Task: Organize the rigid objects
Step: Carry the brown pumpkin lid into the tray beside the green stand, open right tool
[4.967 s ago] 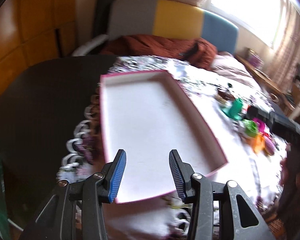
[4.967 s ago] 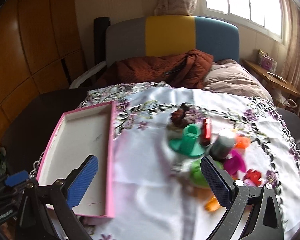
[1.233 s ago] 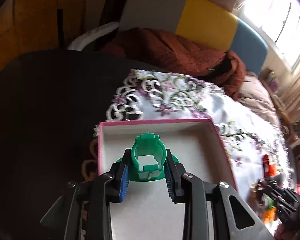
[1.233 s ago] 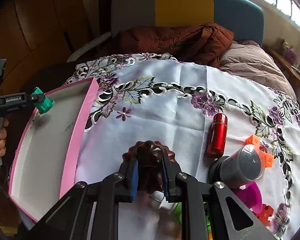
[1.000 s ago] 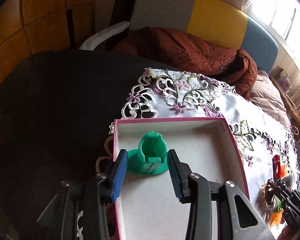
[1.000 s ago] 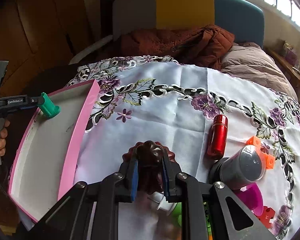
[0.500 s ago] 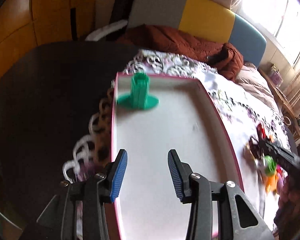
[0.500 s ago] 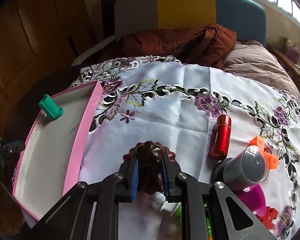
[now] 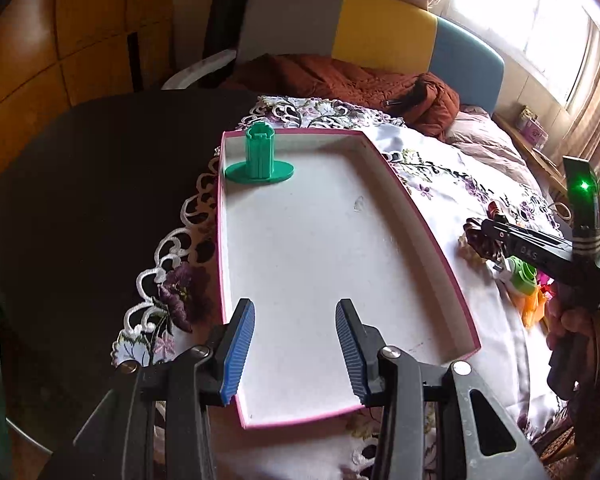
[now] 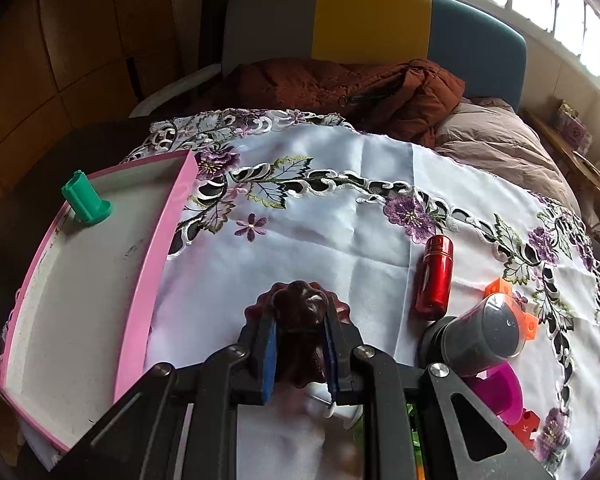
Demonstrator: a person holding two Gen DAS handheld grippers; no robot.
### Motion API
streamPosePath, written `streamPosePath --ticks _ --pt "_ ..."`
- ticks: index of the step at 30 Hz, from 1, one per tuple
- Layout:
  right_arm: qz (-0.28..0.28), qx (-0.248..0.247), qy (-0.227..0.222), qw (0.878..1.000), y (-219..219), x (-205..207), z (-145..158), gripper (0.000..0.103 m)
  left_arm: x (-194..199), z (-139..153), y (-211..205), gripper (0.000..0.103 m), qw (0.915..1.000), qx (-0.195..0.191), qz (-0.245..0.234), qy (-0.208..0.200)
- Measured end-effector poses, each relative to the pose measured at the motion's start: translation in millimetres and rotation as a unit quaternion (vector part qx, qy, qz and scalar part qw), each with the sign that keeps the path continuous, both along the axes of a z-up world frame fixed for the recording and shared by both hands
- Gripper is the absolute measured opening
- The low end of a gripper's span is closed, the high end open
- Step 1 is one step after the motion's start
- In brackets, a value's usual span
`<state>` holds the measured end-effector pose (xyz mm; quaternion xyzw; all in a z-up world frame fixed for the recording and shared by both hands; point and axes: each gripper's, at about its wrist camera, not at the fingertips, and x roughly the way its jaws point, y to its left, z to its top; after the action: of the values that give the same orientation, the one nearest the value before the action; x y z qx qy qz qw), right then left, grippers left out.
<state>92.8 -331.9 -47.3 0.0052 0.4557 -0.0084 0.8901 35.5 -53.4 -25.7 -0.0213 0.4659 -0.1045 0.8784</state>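
A pink-rimmed white tray (image 9: 424, 220) (image 10: 156, 268) lies on the embroidered cloth. A green flanged post (image 9: 259, 157) (image 10: 85, 198) stands upright in its far left corner. My left gripper (image 9: 295, 350) hangs open over the tray's near end, nothing between its blue pads. My right gripper (image 10: 299, 354) is shut on a dark brown fluted piece (image 10: 298, 308), just above the cloth to the right of the tray. The left wrist view shows the right gripper (image 9: 500, 236) from the side, with a hand (image 9: 576, 332) on it.
Right of the held piece lie a red cylinder (image 10: 434, 276), a dark grey cylinder (image 10: 480, 336), an orange block (image 10: 500, 290), a magenta cup (image 10: 500, 394) and a white-green piece (image 9: 520, 276). A dark tabletop (image 9: 80, 200) lies left of the tray, a padded chair (image 10: 360, 16) with a brown jacket (image 10: 340, 88) behind.
My left gripper let go of the green post and drew back toward the tray's near end, leaving the post standing in the far corner. The right gripper kept still, shut on the brown piece.
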Motion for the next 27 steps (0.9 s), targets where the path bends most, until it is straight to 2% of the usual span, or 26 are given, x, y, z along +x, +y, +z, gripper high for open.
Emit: streamPosePath --ticks 12,27 --pt "-0.03 -0.017 0.018 0.999 12 -1 5 0.019 -17 9 12 0.042 0.9998 -0.015 0.003 -0.015" --pt "0.025 0.014 -0.047 0.998 73 -7 62 0.019 -24 8 29 0.042 0.9993 -0.028 0.02 -0.016"
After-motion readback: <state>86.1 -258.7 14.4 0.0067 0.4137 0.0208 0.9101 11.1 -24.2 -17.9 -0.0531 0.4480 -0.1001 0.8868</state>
